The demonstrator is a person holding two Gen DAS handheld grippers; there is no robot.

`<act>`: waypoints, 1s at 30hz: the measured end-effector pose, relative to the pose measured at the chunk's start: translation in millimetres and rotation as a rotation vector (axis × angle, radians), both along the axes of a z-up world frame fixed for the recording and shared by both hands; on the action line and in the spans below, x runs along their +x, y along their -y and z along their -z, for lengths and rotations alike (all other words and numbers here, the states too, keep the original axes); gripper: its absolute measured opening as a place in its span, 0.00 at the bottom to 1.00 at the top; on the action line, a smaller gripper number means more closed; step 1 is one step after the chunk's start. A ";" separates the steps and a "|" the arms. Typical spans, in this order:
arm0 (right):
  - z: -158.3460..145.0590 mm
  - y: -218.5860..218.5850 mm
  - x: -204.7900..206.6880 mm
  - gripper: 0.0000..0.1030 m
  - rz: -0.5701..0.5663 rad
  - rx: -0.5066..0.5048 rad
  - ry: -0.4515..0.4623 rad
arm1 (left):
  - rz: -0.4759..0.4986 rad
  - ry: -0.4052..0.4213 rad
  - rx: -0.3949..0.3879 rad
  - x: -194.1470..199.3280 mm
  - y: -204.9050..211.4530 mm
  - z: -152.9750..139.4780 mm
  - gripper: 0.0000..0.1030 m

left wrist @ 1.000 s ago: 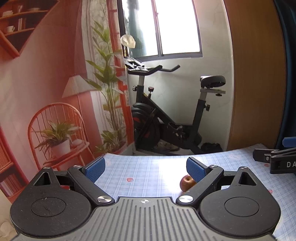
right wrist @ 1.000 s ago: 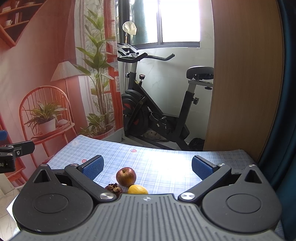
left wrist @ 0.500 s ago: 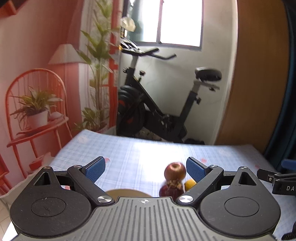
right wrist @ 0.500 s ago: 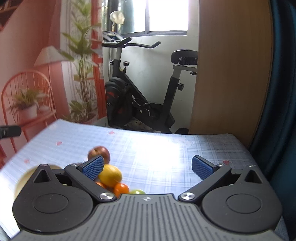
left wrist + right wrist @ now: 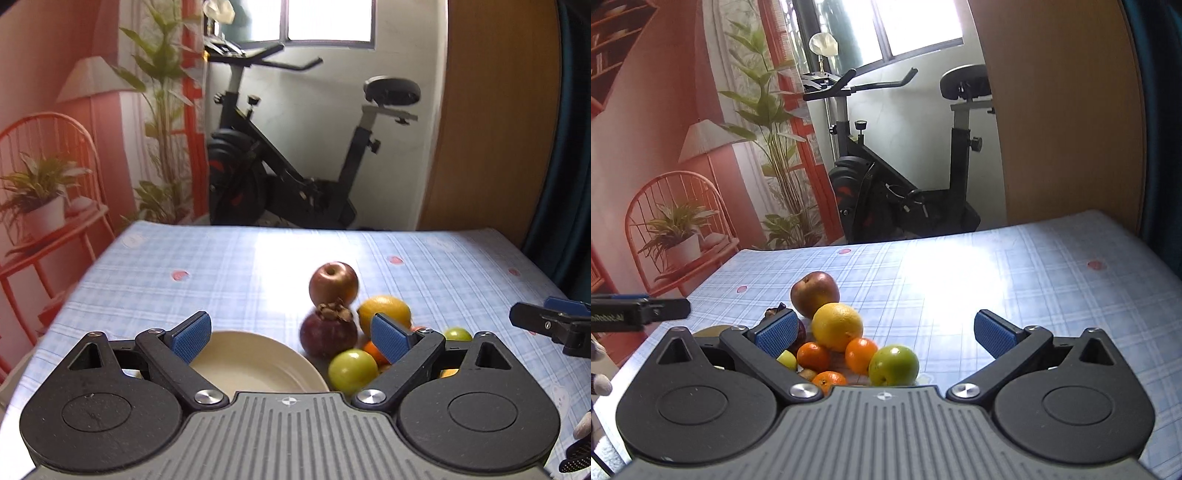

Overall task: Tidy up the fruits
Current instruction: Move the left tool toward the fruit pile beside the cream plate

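A pile of fruit lies on the blue checked tablecloth [image 5: 229, 266]: a red apple [image 5: 333, 283], a dark mangosteen [image 5: 328, 332], a yellow lemon [image 5: 384, 310], a green fruit [image 5: 352, 371] and small oranges. A cream plate [image 5: 251, 365] sits just left of the pile, under my left gripper [image 5: 291, 334], which is open and holds nothing. In the right wrist view the apple [image 5: 814, 293], lemon [image 5: 837, 326], oranges [image 5: 861, 355] and a green fruit [image 5: 894, 365] lie low between the fingers of my open right gripper [image 5: 886, 334], left of its middle.
An exercise bike [image 5: 295, 177] stands beyond the table's far edge, with a wooden panel [image 5: 491, 122] to the right. A printed backdrop of a chair and plants [image 5: 55, 166] hangs at the left. The right gripper's tip [image 5: 546, 323] shows at the right of the left wrist view.
Both grippers have tilted down and come closer to the fruit pile; the plate and more fruit have come into view. Both stay open.
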State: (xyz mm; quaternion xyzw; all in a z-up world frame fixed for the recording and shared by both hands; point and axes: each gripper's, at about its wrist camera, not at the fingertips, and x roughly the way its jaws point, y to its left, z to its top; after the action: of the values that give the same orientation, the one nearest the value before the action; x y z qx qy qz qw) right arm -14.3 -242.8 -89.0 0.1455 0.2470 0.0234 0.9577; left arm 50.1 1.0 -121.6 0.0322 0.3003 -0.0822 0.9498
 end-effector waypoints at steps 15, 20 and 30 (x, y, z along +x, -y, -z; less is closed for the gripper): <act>4.3 -12.8 -1.4 1.00 -0.073 -0.167 -0.106 | 0.047 -0.084 -0.030 8.2 13.0 9.3 0.89; 6.9 -21.5 0.1 1.00 -0.105 -0.215 -0.126 | 0.012 -0.099 0.029 10.0 22.9 12.0 0.89; 26.3 -29.7 14.2 0.80 -0.215 -0.220 -0.246 | 0.184 -0.157 0.023 15.2 40.8 24.9 0.62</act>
State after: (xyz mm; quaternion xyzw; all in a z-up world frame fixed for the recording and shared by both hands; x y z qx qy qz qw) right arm -0.1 -213.1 -115.4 0.0146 0.3773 0.0804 0.9225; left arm 65.3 -39.9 -146.5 0.0639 0.3704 -0.1678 0.9114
